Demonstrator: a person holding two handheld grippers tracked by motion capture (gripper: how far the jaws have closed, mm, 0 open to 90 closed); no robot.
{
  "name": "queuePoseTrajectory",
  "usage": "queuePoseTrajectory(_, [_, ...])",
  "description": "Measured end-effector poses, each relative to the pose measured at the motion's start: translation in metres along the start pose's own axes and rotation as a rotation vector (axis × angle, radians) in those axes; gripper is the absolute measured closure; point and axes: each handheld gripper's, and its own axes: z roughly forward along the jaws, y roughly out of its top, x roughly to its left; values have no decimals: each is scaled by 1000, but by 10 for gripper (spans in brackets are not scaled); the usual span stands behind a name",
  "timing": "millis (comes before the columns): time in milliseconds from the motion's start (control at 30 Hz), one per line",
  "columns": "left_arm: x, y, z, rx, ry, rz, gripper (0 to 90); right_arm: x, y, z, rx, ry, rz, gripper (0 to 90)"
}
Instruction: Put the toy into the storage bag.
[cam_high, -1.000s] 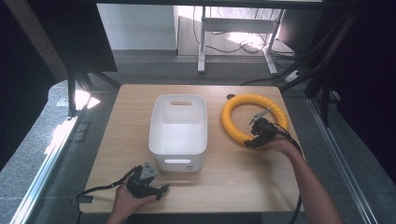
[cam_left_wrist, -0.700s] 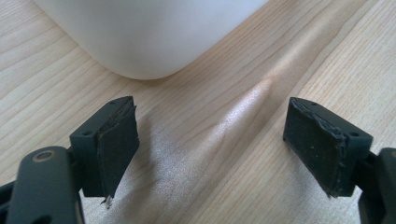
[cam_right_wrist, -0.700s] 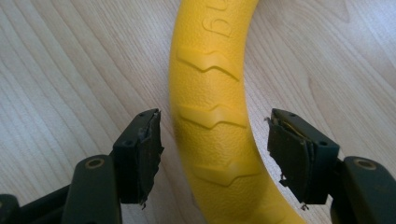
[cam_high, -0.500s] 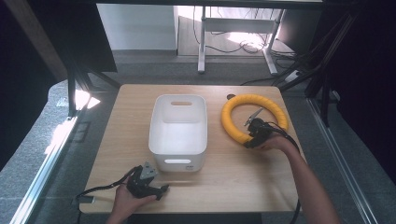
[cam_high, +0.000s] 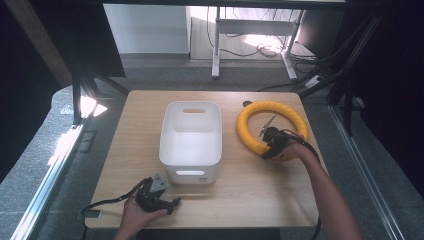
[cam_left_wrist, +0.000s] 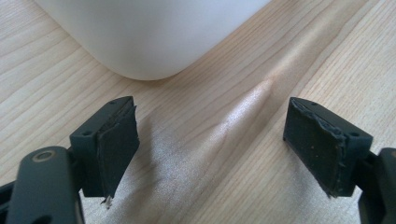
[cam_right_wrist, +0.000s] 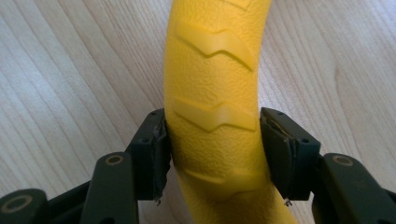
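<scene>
A yellow textured ring lies flat on the right half of the wooden table. My right gripper is at the ring's near left arc. In the right gripper view the yellow ring runs between the jaws, and my right gripper is shut on it with both pads pressed to its sides. My left gripper rests at the table's front left, just before the white bin. In the left gripper view my left gripper is open over bare wood, with the white bin's corner ahead.
The white bin has nothing in it and stands in the middle of the table, left of the ring. A cable trails from the left gripper toward the table's front left edge. Desk legs and cables show on the floor beyond the far edge.
The right gripper has shifted slightly along the ring's near left arc. The left gripper and the bin have not moved.
</scene>
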Motion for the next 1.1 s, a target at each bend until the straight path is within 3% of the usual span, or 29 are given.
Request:
queuePoseTrajectory(333, [0, 0, -1, -9, -15, -6, 182, -6, -1, 2, -11, 51, 1, 473])
queuePoseTrajectory(633, [0, 0, -1, -5, -11, -3, 182, -5, -1, 0, -31, 63, -1, 489])
queuePoseTrajectory(833, [0, 0, 0, -4, -12, -1, 182, -5, 3, -6, -84, 82, 10, 499])
queuePoseTrajectory(1100, [0, 0, 0, -5, -11, -2, 182, -8, 2, -25, -222, 129, 64, 507])
